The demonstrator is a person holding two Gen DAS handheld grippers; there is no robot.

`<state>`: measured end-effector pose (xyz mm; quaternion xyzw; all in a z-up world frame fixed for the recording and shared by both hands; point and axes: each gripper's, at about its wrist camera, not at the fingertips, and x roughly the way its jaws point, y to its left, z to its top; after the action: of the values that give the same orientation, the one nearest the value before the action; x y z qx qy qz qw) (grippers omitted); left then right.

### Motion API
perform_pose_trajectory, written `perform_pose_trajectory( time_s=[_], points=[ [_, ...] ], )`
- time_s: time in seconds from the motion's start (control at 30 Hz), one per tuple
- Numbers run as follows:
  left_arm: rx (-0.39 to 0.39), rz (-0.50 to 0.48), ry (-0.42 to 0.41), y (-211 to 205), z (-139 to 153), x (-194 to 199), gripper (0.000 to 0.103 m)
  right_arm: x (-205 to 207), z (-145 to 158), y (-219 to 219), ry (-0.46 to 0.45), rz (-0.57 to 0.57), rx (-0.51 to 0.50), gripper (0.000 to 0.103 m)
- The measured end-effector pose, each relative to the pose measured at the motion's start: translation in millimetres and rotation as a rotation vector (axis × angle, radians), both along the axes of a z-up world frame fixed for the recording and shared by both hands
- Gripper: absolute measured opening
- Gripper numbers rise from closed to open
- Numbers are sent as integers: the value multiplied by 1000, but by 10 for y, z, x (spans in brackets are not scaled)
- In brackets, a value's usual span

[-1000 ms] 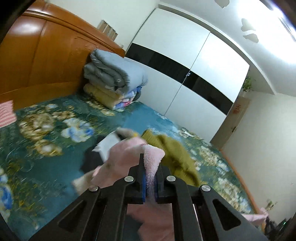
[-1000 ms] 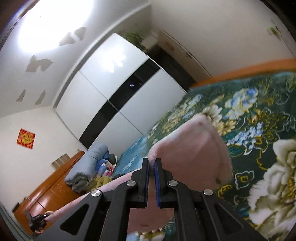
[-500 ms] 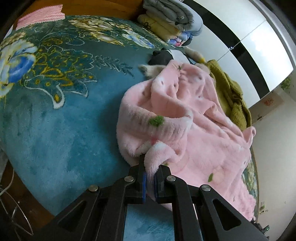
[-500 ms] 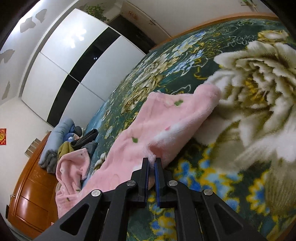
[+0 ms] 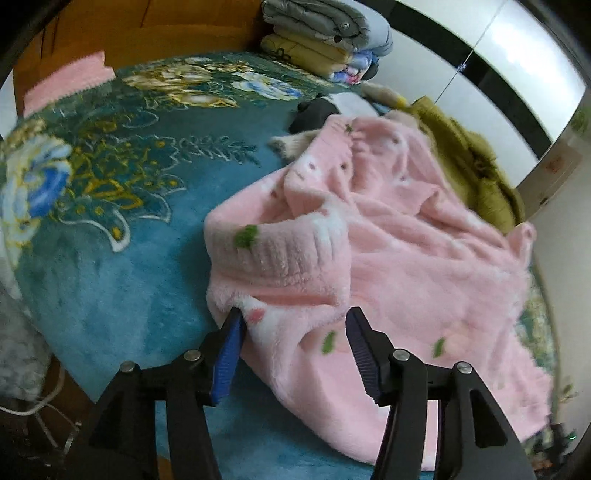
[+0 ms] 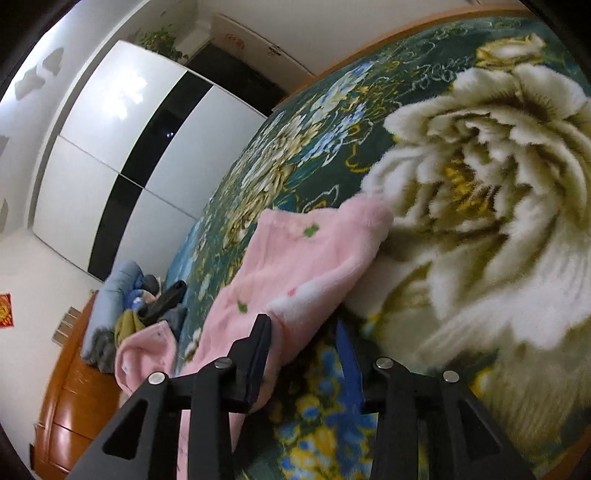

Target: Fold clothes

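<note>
pink fleece garment (image 5: 399,258): lies spread on the bed (image 5: 110,266), over a teal flowered blanket. left tongs (image 5: 293,332): jaws opening, released, fleece edge between them, left pad touching it. right tongs (image 6: 303,339): jaws opening, released, garment's other end (image 6: 295,266) between them. olive garment (image 5: 469,162): beside the pink one. folded quilts (image 5: 325,37): stacked by the wooden headboard (image 5: 155,33). white wardrobe (image 6: 122,155): beyond the bed.
</note>
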<state>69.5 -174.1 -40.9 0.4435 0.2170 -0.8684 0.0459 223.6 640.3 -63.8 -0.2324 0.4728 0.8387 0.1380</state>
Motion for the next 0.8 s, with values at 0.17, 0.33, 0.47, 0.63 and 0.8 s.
perform_pose_trajectory(
  time_s=[0.17, 0.33, 0.47, 0.63, 0.8],
  points=[
    [-16, -1, -5, 5, 4, 5, 59, -55, 6, 161, 24, -63, -49, 43],
    [-54, 54, -30, -46, -7, -93, 59, -114, 6, 246, 13, -89, -71, 44],
    [107, 142, -22, -266, -93, -111, 41, -140, 32, 248, -2, -96, -76, 42],
    [239, 231, 24, -563, -105, 15, 8, -125, 10, 272, -27, -119, -104, 8],
    [225, 257, 167, -708, 227, 237, 7, 0, 221, 210, 27, -124, -35, 6]
  ],
)
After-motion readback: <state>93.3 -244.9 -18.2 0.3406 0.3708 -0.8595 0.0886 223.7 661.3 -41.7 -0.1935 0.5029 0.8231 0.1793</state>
